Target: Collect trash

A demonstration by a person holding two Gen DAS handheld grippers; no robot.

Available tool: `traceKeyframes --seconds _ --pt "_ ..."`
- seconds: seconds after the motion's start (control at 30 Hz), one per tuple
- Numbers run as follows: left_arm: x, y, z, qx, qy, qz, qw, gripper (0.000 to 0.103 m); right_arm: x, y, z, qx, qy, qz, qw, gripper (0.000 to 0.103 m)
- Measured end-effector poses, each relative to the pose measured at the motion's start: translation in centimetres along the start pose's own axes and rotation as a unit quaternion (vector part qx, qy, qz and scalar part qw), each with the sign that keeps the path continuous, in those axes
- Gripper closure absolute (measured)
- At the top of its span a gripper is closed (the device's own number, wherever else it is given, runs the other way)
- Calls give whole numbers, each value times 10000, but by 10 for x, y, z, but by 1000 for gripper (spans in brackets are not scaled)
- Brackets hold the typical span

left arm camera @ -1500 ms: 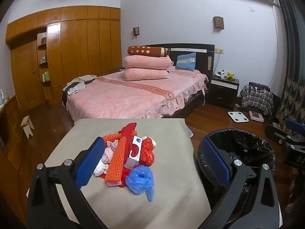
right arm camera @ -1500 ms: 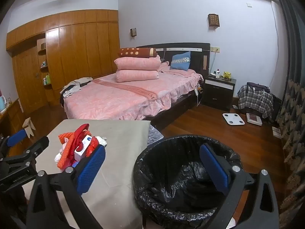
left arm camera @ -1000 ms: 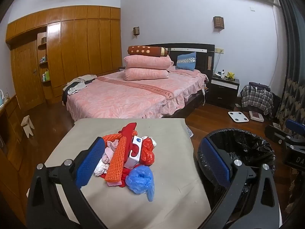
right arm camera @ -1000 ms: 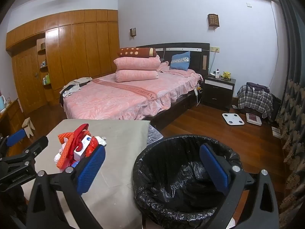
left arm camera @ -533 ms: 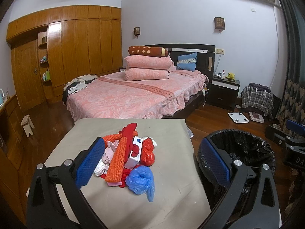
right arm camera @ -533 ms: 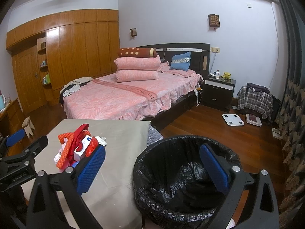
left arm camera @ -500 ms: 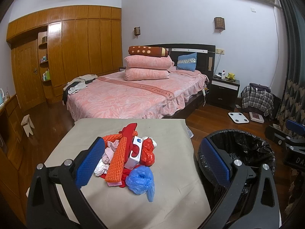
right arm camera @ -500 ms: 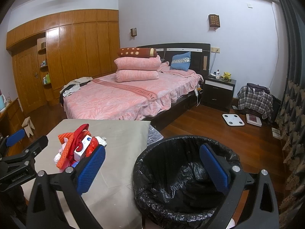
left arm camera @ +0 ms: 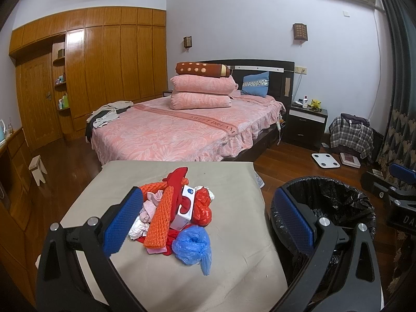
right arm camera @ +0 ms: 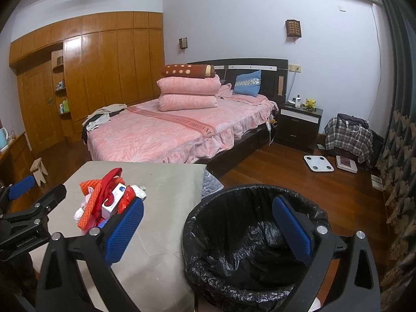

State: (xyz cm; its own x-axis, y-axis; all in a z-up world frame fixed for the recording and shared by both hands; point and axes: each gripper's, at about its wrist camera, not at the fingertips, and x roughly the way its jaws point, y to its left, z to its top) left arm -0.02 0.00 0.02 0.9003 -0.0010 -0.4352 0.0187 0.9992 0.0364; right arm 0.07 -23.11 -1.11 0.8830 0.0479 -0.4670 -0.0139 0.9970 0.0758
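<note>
Home bedroom — pink-covered bed (left arm camera: 182, 132) with stacked pillows (left arm camera: 201, 91), wooden wardrobe wall (left arm camera: 109, 78), dark nightstand (left arm camera: 305, 127), bathroom scale (left arm camera: 325, 160) on wood floor — lived-in.

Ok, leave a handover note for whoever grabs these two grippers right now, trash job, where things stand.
Left gripper: open, empty, held above the near edge of the table, facing the trash pile.
Right gripper: open, empty, over the near rim of the bin.
Trash: all in one heap on the grey table: orange mesh strip, white box, red bag, blue plastic bag nearest you, pale tissue-like bits beneath.
Bin: black-lined, on the floor just right of the table; what shows of its inside looks empty.
Done: nothing picked up.
Left: move every piece into the bin.
</note>
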Motion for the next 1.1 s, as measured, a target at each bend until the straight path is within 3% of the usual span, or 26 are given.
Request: traceKeyframes --seconds 1.1 --pt "0 0 0 -20 12 -9 10000 5 3 5 2 5 23 4 10000 6"
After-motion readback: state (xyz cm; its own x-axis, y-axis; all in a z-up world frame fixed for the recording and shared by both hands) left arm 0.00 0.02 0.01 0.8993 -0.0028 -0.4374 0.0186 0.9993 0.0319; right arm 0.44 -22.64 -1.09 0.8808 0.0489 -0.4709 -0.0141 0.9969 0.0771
